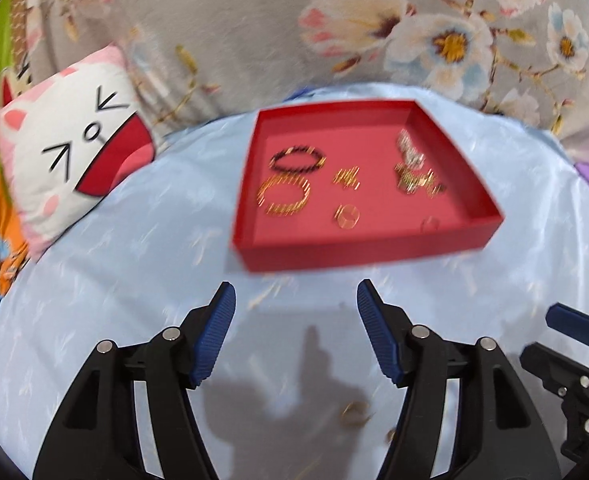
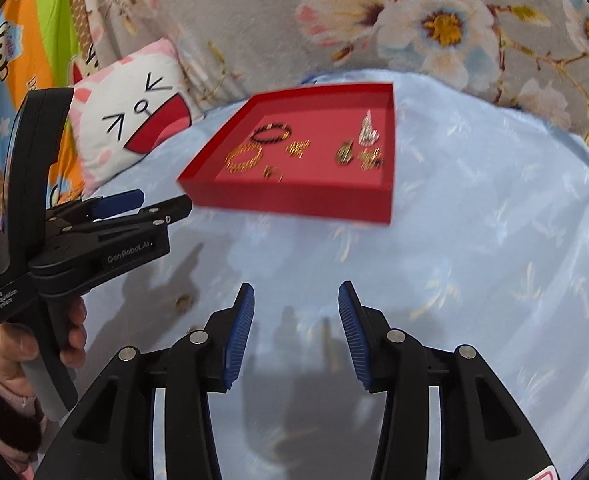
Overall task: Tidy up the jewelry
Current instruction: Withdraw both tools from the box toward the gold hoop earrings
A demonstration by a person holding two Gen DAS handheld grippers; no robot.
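Ring [image 2: 183, 303] lies loose on the bed, nearer my empty, parted left gripper [image 2: 162, 204]; right gripper [image 2: 295, 300] also released.

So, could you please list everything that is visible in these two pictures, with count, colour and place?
red tray: one, red, on the light blue cloth, ahead of both grippers
dark bracelet: one, black with gold, far left part of the tray
gold bracelet: one, gold, just in front of the dark one
small jewelry pieces: several, gold and silver, middle and right of the tray; too blurred to count
gold ring: one, on the cloth outside the tray, near the left gripper
light blue cloth: one, under everything
cat-face cushion: one, white, pink and red, left of the tray
floral fabric: grey with flowers, behind
left gripper: open, empty
right gripper: open, empty
hand: one, holding the left gripper's handle
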